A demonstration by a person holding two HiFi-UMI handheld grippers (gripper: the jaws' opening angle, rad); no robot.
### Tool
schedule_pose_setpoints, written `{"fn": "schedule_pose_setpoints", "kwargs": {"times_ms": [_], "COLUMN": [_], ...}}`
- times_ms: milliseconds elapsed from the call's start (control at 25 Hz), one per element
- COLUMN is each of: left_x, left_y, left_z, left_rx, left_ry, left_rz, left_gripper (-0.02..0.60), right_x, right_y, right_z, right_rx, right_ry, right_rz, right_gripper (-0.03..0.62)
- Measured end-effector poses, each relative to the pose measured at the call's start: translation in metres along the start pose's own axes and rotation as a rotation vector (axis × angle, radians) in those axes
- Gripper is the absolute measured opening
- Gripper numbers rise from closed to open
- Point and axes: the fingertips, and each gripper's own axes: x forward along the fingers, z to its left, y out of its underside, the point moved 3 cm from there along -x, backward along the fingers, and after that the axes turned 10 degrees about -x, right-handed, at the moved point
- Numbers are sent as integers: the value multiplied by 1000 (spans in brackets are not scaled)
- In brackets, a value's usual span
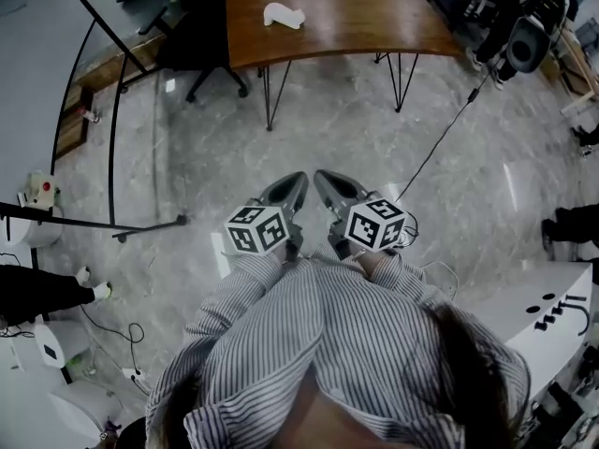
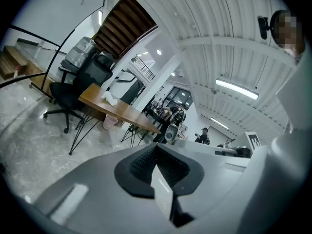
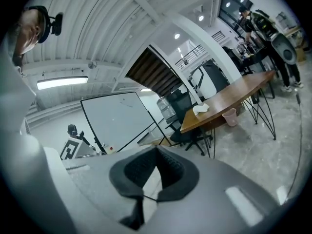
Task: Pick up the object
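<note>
A crumpled white object (image 1: 284, 14) lies on a curved wooden table (image 1: 356, 17) across the room, at the top of the head view. The left gripper view shows the object (image 2: 110, 99) small on the table's near end, and the right gripper view shows the object (image 3: 200, 109) too. I hold both grippers close to my chest, over the grey floor and far from the table. My left gripper (image 1: 298, 180) is shut with nothing in it. The jaws of my right gripper (image 1: 320, 177) also meet at the tip and hold nothing.
A black office chair (image 1: 201, 59) stands at the table's left end, and a pink bin (image 3: 229, 117) sits under the table. A whiteboard frame on black legs (image 1: 112, 138) is at the left. A cable (image 1: 449, 129) crosses the floor. A white console (image 1: 552, 316) stands at the right.
</note>
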Motion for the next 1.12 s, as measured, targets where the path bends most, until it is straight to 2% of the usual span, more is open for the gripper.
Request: {"fn": "schedule_pose_setpoints", "kwargs": {"times_ms": [120, 320, 520, 680, 920, 1120], "left_x": [6, 22, 45, 75, 138, 189], "left_y": [-4, 3, -10, -23, -79, -165], "left_z": [2, 8, 21, 44, 95, 138], "left_rx": [10, -14, -10, -27, -58, -26], "left_ry": [-6, -6, -8, 5, 44, 61], "left_rz": [-9, 18, 21, 29, 51, 63], "left_gripper": [3, 2, 2, 2, 3, 3], "right_x": [5, 5, 17, 47, 117, 201], "right_y": [-8, -8, -19, -20, -44, -94], "right_z": [-5, -21, -51, -71, -121, -163], "right_rx": [-30, -11, 7, 3, 64, 91], "right_ry": [-15, -5, 15, 17, 63, 83], "right_rz": [-13, -21, -41, -16, -30, -52], "right_gripper": [1, 1, 0, 0, 0, 0]}}
